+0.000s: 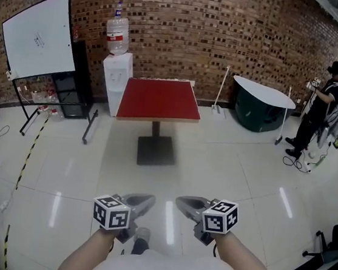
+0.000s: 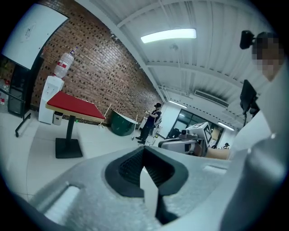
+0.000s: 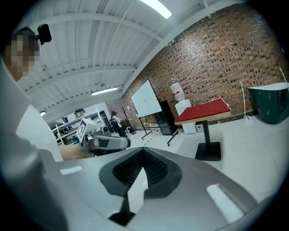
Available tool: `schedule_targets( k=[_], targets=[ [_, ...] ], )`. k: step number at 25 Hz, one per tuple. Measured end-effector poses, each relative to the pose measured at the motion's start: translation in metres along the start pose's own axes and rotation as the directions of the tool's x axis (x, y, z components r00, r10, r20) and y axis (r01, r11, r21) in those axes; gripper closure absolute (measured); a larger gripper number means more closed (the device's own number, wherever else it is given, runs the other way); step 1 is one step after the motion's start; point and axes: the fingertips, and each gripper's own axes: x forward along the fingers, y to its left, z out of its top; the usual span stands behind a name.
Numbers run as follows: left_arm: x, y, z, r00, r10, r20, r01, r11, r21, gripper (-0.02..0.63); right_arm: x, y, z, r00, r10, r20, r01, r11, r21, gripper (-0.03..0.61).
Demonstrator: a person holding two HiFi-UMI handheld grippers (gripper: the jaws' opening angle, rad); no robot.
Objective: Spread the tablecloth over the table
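Room: a pale, glossy tiled floor (image 1: 226, 169) ran to a brick wall (image 1: 230, 35) at the far side.

Surface: the desk (image 1: 158, 120) stood on a dark pedestal at 12 o'clock from both tongs, well apart from them. The red tablecloth (image 1: 159, 98) lay flat over the desk top. A tan edge of the top showed along the near side.

Surroundings, left to right:
- A whiteboard (image 1: 39, 36) on a wheeled stand stood at 10 o'clock, tilted, with a black shelf unit (image 1: 77, 83) just beside it.
- Yellow-and-black tape (image 1: 29, 157) ran along the floor at 9 o'clock.
- A white water dispenser (image 1: 115, 82) carrying a bottle (image 1: 117, 33) stood against the wall, just beside the far left corner of the desk.
- A mop (image 1: 222, 89) leaned on the wall at 1 o'clock.
- A dark green tub with a white top (image 1: 259, 109) stood next to the mop.
- A person in dark clothes (image 1: 317, 110) stood at 2 o'clock.
- A black chair (image 1: 325, 254) sat at 4 o'clock.

Path: only open floor lay between the tongs and the desk.

Tongs: the left tongs (image 1: 139, 202) were pressed together and pinched nothing. The right tongs (image 1: 191, 206) were likewise pressed together and pinched nothing. Both were held side by side near the person's body, pointing toward the desk.
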Motion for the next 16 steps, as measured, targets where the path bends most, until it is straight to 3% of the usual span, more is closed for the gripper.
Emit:
schedule_targets(
  k=[6, 16],
  targets=[
    [-0.012, -0.034, -0.022, 1.0, 0.015, 0.003, -0.015, 1.0, 0.007, 0.614, -0.027, 0.028, -0.021, 1.0, 0.006, 0.002, -0.006, 1.0, -0.013, 0.578],
    [-0.029, -0.032, -0.022, 1.0, -0.006, 0.011, 0.006, 1.0, 0.017, 0.614, -0.021, 0.041, -0.021, 1.0, -0.019, 0.011, 0.019, 1.0, -0.022, 0.578]
  ],
)
